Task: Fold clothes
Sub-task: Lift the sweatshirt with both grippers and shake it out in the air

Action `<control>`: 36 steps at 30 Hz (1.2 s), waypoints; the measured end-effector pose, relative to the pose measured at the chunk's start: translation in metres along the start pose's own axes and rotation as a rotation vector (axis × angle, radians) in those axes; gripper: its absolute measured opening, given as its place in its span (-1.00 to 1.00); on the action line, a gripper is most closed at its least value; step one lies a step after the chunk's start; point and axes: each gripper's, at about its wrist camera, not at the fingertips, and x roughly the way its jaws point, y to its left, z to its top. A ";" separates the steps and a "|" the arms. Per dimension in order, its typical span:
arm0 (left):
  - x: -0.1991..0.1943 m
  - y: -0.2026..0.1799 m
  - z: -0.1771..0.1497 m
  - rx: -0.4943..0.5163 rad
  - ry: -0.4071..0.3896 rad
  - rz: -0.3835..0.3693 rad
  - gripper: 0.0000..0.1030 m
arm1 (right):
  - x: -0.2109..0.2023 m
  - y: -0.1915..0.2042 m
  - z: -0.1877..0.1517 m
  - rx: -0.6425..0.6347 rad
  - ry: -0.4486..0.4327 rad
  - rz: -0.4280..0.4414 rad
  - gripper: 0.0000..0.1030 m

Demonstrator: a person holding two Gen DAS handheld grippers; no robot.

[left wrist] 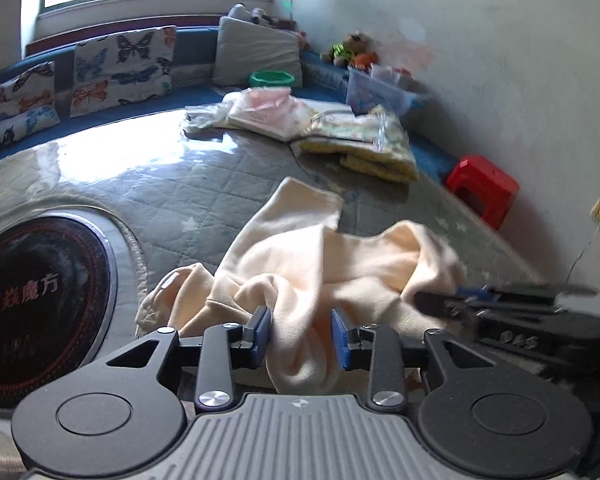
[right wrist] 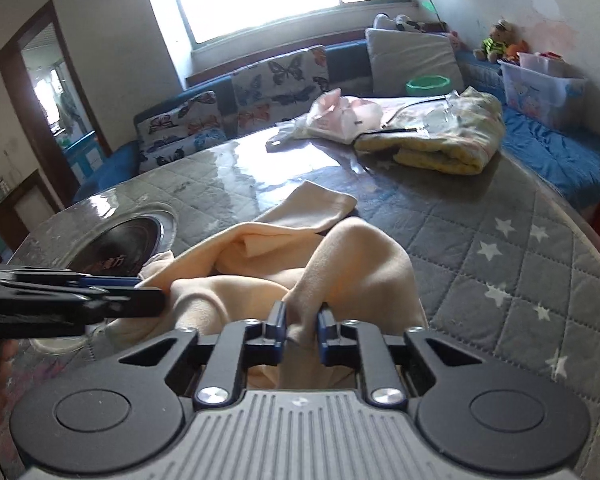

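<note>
A cream garment [left wrist: 320,256] lies crumpled on the quilted grey table cover [left wrist: 204,192], right in front of both my grippers. My left gripper [left wrist: 302,336] has its jaws spread apart, with a bunched fold of the cloth sitting between the blue pads [left wrist: 263,332] but not pinched. My right gripper [right wrist: 302,332] has its jaws drawn close on a raised ridge of the same cloth, though a gap shows on one side, so I cannot tell if it truly clamps. Both tools sit low over the near edge of the garment, pointing forward, the left one reaching in from the side in the right wrist view. One flat part of the garment extends away from me toward a folded yellow blanket [right wrist: 440,136].
</note>
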 end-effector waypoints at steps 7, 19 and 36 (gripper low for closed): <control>-0.008 0.030 0.004 -0.069 -0.027 -0.024 -0.83 | -0.020 -0.004 0.024 0.042 -0.062 0.058 -0.87; -0.068 0.130 0.037 -0.315 -0.162 0.072 -0.85 | -0.007 0.041 0.117 0.008 -0.159 0.203 -0.87; -0.198 0.196 0.055 -0.363 -0.361 0.275 -0.85 | -0.004 0.121 0.157 -0.194 -0.272 0.396 -0.88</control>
